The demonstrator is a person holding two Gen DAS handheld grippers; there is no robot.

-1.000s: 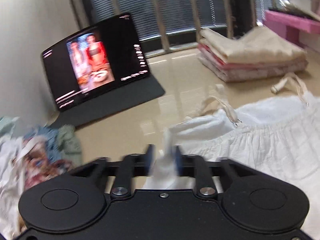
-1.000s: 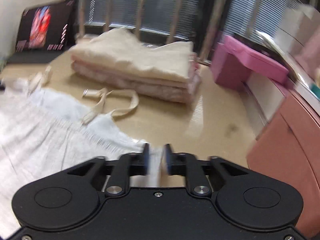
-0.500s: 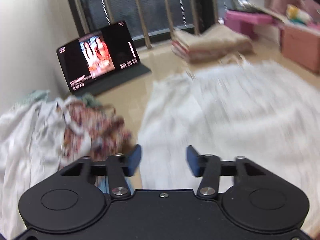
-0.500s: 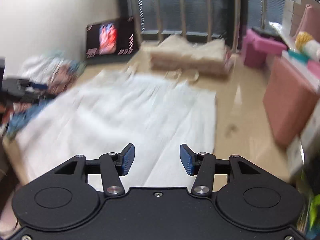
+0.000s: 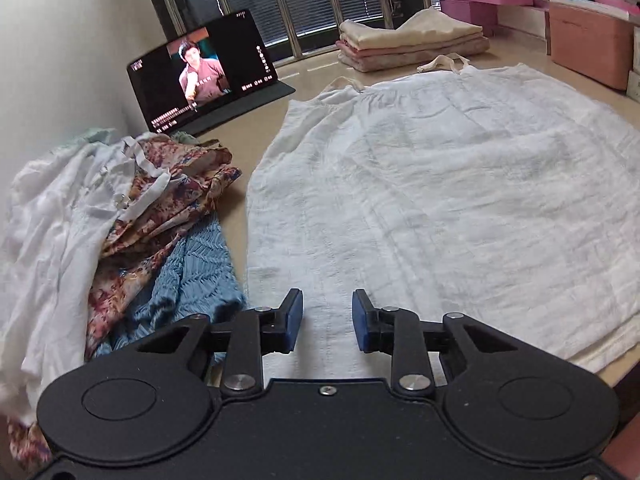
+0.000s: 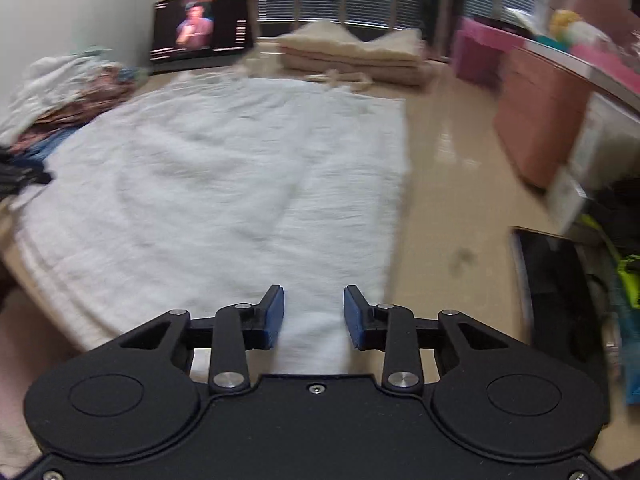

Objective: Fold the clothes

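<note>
White cotton fills the middle of both views: a dress [image 5: 420,200] lies spread flat on a glossy beige floor [image 6: 452,184], its straps at the far end, its hem nearest the cameras. The left gripper [image 5: 326,326] hangs over the hem near the dress's left edge. Its blue pads [image 5: 294,320] stand apart and are closing, with fabric lying below the gap but not pinched. The right gripper [image 6: 314,316] hangs over the hem near the right edge, its jaws likewise apart and closing, pressing on nothing. Just left of the dress sits a loose heap of unfolded clothes [image 5: 132,216], white, floral and blue. Beyond the straps rests a folded stack [image 5: 412,42] of cream and pink garments. A tablet [image 5: 200,76] playing video leans by the wall.
</note>
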